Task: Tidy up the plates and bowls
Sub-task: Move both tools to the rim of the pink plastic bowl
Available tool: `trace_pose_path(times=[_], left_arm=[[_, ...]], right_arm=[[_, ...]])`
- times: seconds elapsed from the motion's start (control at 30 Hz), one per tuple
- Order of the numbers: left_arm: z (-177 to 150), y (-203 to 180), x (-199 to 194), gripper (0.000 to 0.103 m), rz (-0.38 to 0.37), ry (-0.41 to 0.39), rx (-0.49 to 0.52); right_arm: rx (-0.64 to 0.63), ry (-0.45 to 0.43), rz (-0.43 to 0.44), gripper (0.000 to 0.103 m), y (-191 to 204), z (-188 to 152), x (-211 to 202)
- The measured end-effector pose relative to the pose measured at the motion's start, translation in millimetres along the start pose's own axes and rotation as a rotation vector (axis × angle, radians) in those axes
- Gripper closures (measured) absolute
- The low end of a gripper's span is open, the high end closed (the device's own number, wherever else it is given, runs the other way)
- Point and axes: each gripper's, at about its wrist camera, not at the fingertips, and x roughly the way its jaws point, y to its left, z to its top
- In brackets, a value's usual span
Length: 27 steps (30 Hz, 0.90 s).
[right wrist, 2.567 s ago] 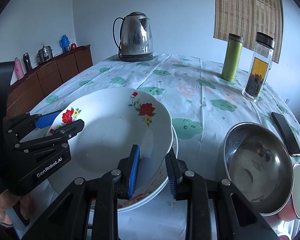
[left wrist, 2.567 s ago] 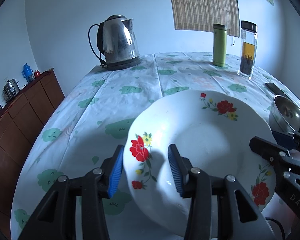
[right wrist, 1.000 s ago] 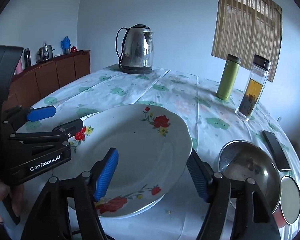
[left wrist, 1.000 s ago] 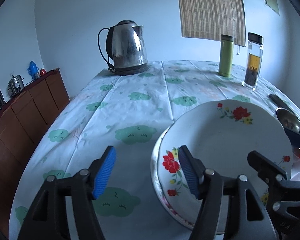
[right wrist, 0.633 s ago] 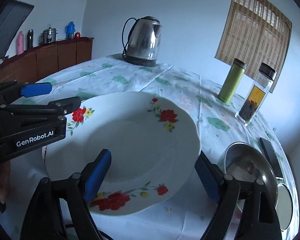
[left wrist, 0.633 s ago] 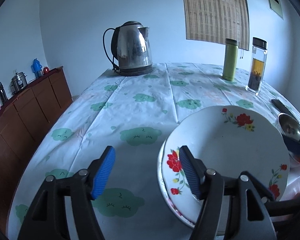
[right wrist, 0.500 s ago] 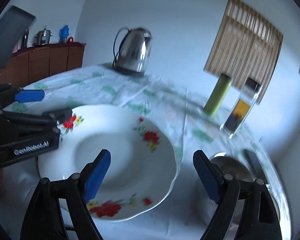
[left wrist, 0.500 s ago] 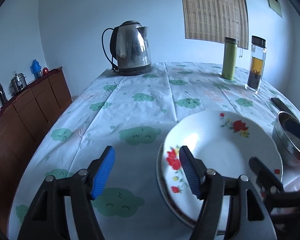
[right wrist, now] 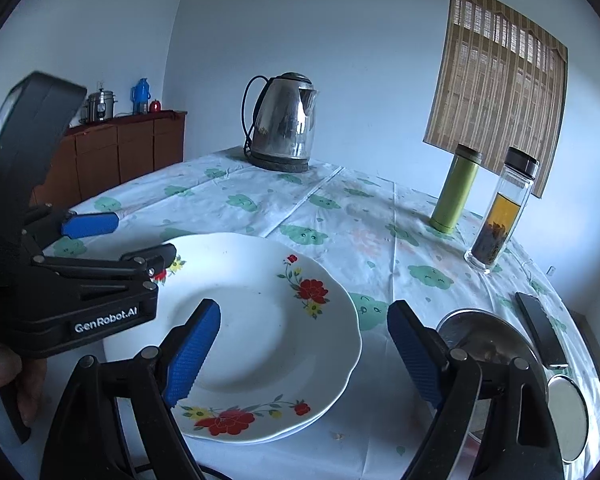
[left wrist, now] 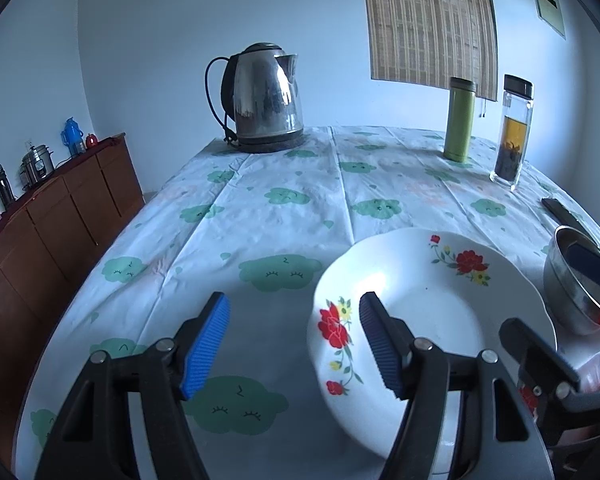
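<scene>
A white plate with red flowers (right wrist: 268, 320) lies stacked on another plate on the clothed table; it also shows in the left wrist view (left wrist: 432, 300). My left gripper (left wrist: 294, 340) is open and empty, its right finger over the plate's left rim. My right gripper (right wrist: 304, 352) is open wide and empty, held above the plate's near edge. A steel bowl (right wrist: 496, 356) stands right of the plates and shows in the left wrist view (left wrist: 580, 280). The left gripper's body (right wrist: 80, 280) shows at the left of the right wrist view.
A steel kettle (left wrist: 264, 100) stands at the table's far end. A green flask (right wrist: 456, 188) and a glass tea bottle (right wrist: 500, 212) stand far right. A black remote (right wrist: 540, 328) lies by the bowl. A wooden sideboard (left wrist: 40, 232) runs along the left.
Both grippers let go of the flowered plate, opened wide and drew back. The plate now rests flat on the plate beneath it.
</scene>
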Motion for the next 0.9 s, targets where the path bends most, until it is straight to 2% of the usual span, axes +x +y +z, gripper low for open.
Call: trace_pose_path(times=[0.17,0.3,0.47,0.6,0.77,0.9], left_arm=[[0,-1,0,0.035,0.002,-0.008,0.003],[-1,-5,0,0.035,0.002,-0.014,0.018],[0,-14,-7,0.035,-0.012,-0.03,0.041],[3,-30,-30,0.035,-0.024,-0.071,0.069],[4,-65,-67,0.035,-0.113,-0.096,0.134],[-2,-100,-85,0.035,-0.214,-0.07,0.191]], right_arm=[[0.053,-0.028,0.016,0.016,-8,3,-5],[0.143,-0.024,0.07,0.016,-19,4,-17],[0.159,-0.039,0.082,0.016,-30,1,-49],[0.182,-0.048,0.078,0.016,-45,-3,-76],[0.19,-0.059,0.042,0.016,-65,-17,-112],[0.203,-0.029,-0.021,0.016,-83,-33,-128]])
